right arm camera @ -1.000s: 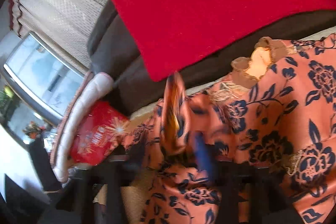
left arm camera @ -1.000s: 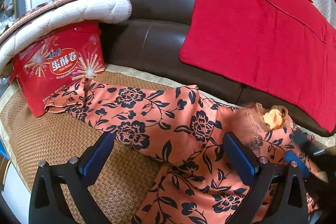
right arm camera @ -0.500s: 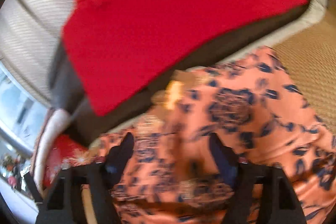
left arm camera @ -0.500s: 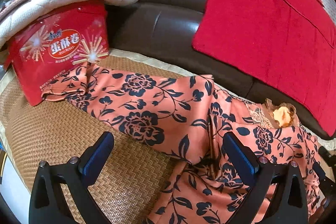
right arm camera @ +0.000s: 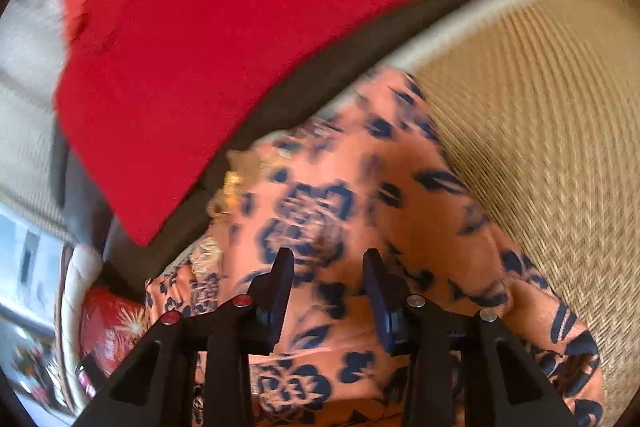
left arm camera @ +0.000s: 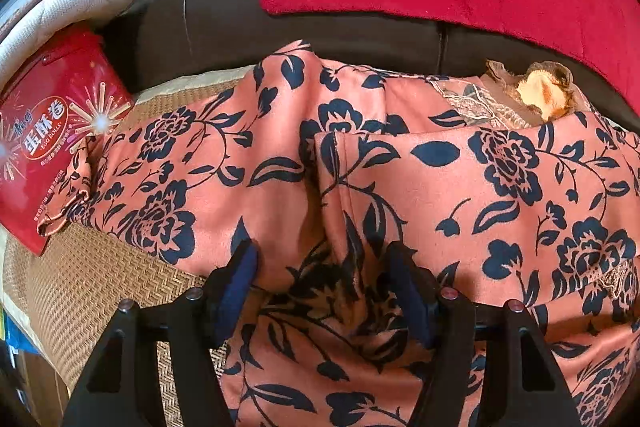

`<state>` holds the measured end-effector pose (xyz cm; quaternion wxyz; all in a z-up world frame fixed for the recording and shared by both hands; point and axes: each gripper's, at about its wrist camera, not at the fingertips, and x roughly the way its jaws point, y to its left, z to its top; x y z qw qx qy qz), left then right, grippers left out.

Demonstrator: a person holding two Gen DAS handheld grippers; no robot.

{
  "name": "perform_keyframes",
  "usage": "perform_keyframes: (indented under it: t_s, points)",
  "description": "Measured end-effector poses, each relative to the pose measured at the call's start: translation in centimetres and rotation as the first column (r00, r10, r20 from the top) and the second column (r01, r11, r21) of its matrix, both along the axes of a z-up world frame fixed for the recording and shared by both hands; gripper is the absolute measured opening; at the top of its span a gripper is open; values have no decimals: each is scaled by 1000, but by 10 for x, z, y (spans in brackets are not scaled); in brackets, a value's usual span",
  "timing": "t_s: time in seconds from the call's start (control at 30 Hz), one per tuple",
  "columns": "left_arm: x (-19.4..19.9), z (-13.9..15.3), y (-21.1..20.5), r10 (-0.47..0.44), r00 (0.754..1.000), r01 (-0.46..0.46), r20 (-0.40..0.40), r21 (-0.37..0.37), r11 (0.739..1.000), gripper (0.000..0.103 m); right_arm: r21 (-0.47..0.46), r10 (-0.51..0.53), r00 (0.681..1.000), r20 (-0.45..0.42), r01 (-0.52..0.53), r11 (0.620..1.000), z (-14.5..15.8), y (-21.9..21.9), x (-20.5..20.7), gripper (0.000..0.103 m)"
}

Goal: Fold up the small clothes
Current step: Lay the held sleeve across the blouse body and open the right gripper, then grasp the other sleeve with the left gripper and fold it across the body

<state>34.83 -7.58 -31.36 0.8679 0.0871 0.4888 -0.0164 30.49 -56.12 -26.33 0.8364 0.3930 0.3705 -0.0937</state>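
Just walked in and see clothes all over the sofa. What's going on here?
A person is folding an orange floral garment on the woven mat of the sofa, with tongs in each hand. The left tongs have just been closing, with a bunched fold of the fabric between them. The right tongs have also been closing, low over the same garment; no grip is evident there.

I see the orange garment (left arm camera: 460, 187) with navy flowers lying rumpled on the woven mat (left arm camera: 92, 287), 1 sleeve stretched left.
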Motion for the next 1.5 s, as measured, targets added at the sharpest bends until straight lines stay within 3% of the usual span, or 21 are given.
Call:
perform_keyframes:
  t_s: [0.13,0.27,0.3,0.37,0.5,0.57,0.63,0.77,0.83,1.03,1.2,1.3,1.4,1.5]
  points:
    - [-4,12,-1,-11,1000,12,16,-50,999,68,-34,152,986,69,-150,988,13,33,15,40]
    - [-8,10,-14,-50,999,50,10,-9,999,68,-54,288,957,-35,-290,956,-8,62,40,40]
    - [-8,8,-17,-54,999,54,3,15,998,68,-59,298,951,-82,-303,951,-15,65,40,40]
    - [-9,11,-20,-55,998,55,-2,9,998,68,-70,294,951,-96,-301,951,-14,63,34,39]
    - [-14,31,-9,-34,999,34,2,-114,993,69,-78,309,951,21,-306,949,12,64,21,40]
    - [-15,37,2,-1,1000,3,19,-126,992,72,-90,337,941,21,-334,938,15,74,20,40]
    - [-16,40,20,40,999,-36,27,-137,990,73,-64,378,921,-95,-385,921,-8,85,29,40]
    - [-17,51,63,149,987,-137,58,-175,975,74,-76,361,932,-23,-362,929,7,87,22,40]
    - [-19,57,91,228,971,-211,77,-184,960,77,-68,365,930,38,-362,930,19,87,16,40]
    - [-6,54,174,418,906,-396,63,-215,893,79,-109,387,922,5,-384,917,15,103,17,40]
    - [9,31,228,518,854,-501,38,-202,841,79,-134,400,917,10,-395,909,7,121,28,40]
    - [16,17,249,517,854,-506,-47,-300,809,79,-133,397,918,13,-392,910,6,122,30,40]
    - [19,1,264,509,849,-512,-141,-454,729,79,-142,401,916,10,-395,908,4,125,33,40]
    - [21,1,273,515,847,-503,-133,-516,693,78,-152,405,915,5,-399,904,4,129,35,40]
